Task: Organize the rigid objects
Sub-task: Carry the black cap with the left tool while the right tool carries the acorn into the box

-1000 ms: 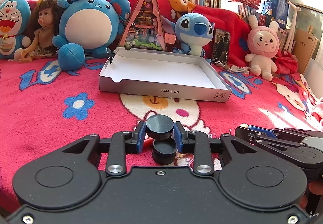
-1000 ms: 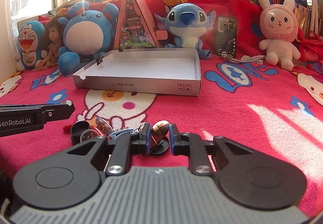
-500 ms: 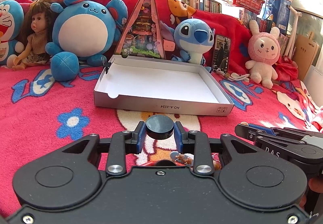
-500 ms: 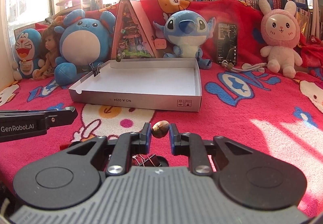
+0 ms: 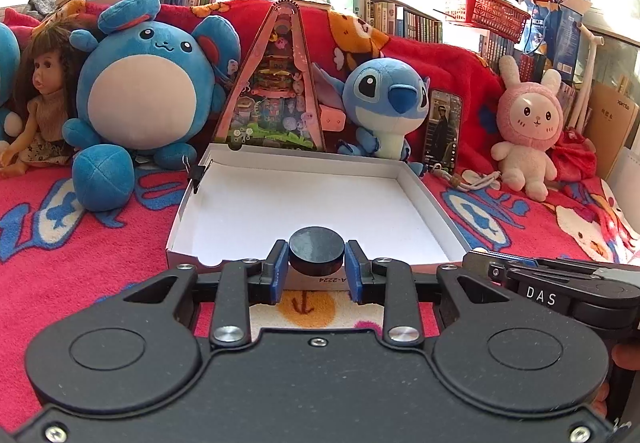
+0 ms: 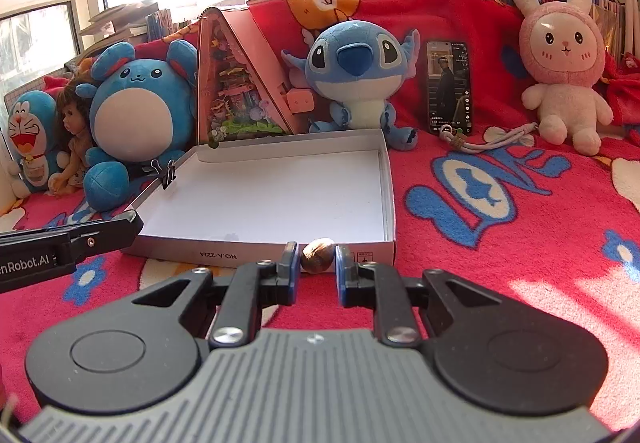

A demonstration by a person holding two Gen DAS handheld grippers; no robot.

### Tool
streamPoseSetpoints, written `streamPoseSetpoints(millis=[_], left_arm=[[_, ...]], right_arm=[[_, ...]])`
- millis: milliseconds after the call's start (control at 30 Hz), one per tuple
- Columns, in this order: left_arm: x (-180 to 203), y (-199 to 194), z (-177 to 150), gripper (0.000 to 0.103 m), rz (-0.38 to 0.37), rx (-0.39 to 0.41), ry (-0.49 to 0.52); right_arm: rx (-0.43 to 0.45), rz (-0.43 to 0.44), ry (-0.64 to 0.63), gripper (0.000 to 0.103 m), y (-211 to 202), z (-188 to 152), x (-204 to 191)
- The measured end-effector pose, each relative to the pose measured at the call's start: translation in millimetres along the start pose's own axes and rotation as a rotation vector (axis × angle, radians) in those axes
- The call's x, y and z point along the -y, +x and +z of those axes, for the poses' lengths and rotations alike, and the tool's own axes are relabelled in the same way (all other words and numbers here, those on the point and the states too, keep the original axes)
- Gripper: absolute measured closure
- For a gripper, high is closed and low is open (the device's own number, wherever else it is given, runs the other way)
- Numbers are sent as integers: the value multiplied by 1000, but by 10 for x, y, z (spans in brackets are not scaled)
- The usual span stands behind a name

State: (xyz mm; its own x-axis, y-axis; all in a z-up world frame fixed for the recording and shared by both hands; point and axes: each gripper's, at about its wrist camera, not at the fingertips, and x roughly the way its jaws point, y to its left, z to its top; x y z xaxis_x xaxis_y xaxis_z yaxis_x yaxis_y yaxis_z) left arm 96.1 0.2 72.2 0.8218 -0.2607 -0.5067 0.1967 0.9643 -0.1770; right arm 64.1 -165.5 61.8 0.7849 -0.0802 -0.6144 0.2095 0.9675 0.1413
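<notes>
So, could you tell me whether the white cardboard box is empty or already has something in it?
Empty: the white cardboard box shows only a bare white floor in both views; a binder clip grips its left wall.

Left claw black, blue pads, silver screws, right claw with ribbed grey housing, possibly "DAS" lettering

Each camera sits low behind its own gripper, looking forward and somewhat down along the fingers across a red blanket. Both face the open white box, close ahead, and the row of plush toys behind it. The left view looks from further left than the right view.
</notes>
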Motion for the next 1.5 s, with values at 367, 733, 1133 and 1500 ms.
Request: streamPoseSetpoints(millis=[367, 733, 1133, 1500], left_arm=[[-144, 652, 419, 74, -6, -44, -34], [-260, 1267, 660, 74, 25, -88, -16], [-393, 1834, 695, 74, 47, -192, -36], [-437, 2012, 597, 74, 79, -222, -32]], right_arm=[[-26, 14, 3, 80, 410, 383, 74], [-124, 22, 79, 80, 1015, 703, 141], [-249, -1, 72, 80, 1671, 856, 123], [-303, -13, 50, 80, 1893, 785, 18]])
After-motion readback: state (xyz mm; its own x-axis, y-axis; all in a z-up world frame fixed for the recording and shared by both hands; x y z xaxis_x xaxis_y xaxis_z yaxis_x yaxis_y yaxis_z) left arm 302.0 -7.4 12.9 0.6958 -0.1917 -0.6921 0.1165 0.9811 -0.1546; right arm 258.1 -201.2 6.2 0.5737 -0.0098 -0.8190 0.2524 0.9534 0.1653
